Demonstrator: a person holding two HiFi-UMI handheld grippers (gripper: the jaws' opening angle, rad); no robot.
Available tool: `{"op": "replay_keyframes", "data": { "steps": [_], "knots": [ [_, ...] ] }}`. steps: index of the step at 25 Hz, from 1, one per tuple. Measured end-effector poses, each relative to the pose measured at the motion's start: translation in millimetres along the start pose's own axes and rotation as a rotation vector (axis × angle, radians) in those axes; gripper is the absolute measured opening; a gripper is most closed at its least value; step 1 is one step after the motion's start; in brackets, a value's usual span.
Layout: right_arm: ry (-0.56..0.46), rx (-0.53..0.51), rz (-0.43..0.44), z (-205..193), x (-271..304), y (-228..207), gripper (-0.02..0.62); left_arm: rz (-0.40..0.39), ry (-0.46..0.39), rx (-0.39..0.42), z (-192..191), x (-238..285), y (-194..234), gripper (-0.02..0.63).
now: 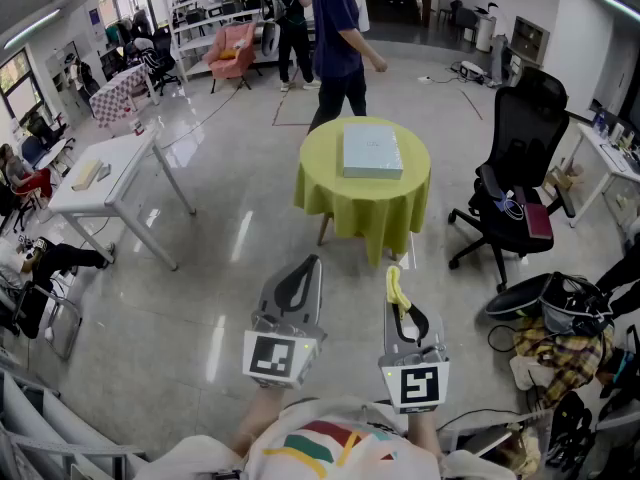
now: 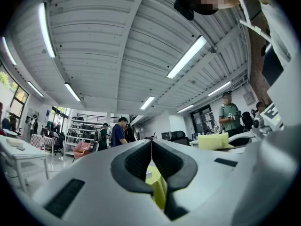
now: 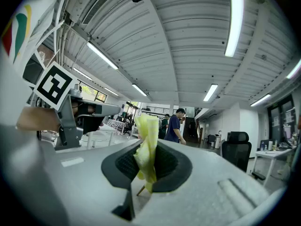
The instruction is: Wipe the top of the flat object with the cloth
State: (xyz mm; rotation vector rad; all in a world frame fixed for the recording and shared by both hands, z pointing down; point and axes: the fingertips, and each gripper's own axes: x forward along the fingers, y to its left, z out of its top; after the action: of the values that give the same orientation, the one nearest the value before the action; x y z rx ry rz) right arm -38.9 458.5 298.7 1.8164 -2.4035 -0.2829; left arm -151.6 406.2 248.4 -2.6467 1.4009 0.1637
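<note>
A flat pale blue box [image 1: 372,151] lies on a round table under a yellow-green cloth cover [image 1: 330,190], some way ahead of me. My right gripper [image 1: 395,280] is shut on a yellow cloth [image 1: 398,290], which stands up between its jaws [image 3: 146,145]. My left gripper [image 1: 312,264] is shut with nothing in it; its jaws meet in the left gripper view [image 2: 151,147]. Both grippers are held level near my body, well short of the table.
A person in dark blue [image 1: 340,43] walks just behind the round table. A black office chair [image 1: 515,168] stands to its right, a white table [image 1: 105,173] to its left. Bags and clothes [image 1: 560,328] lie on the floor at right.
</note>
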Motion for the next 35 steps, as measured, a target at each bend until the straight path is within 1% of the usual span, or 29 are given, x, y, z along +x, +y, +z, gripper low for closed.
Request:
{"op": "replay_keyframes", "data": {
  "steps": [4, 10, 16, 22, 27, 35],
  "knots": [
    [0.004, -0.003, -0.012, -1, -1, 1, 0.029, -0.015, 0.010, 0.004, -4, 1, -1, 0.015],
    [0.016, 0.000, -0.024, -5, 1, -5, 0.029, -0.017, 0.002, -0.003, -4, 5, 0, 0.015],
    [-0.006, 0.003, -0.021, -2, 1, -4, 0.029, -0.009, 0.008, -0.006, -6, 2, 1, 0.015],
    [-0.009, -0.024, -0.016, -1, 5, -4, 0.029, 0.003, 0.007, -0.019, -7, 4, 6, 0.015],
    [-0.007, 0.006, -0.023, -3, 3, -10, 0.029, -0.010, 0.020, -0.017, -9, 6, 0, 0.015],
    [-0.015, 0.011, 0.025, -7, 7, -3, 0.029, 0.006, 0.033, -0.012, -13, 6, 3, 0.015]
  ]
}}
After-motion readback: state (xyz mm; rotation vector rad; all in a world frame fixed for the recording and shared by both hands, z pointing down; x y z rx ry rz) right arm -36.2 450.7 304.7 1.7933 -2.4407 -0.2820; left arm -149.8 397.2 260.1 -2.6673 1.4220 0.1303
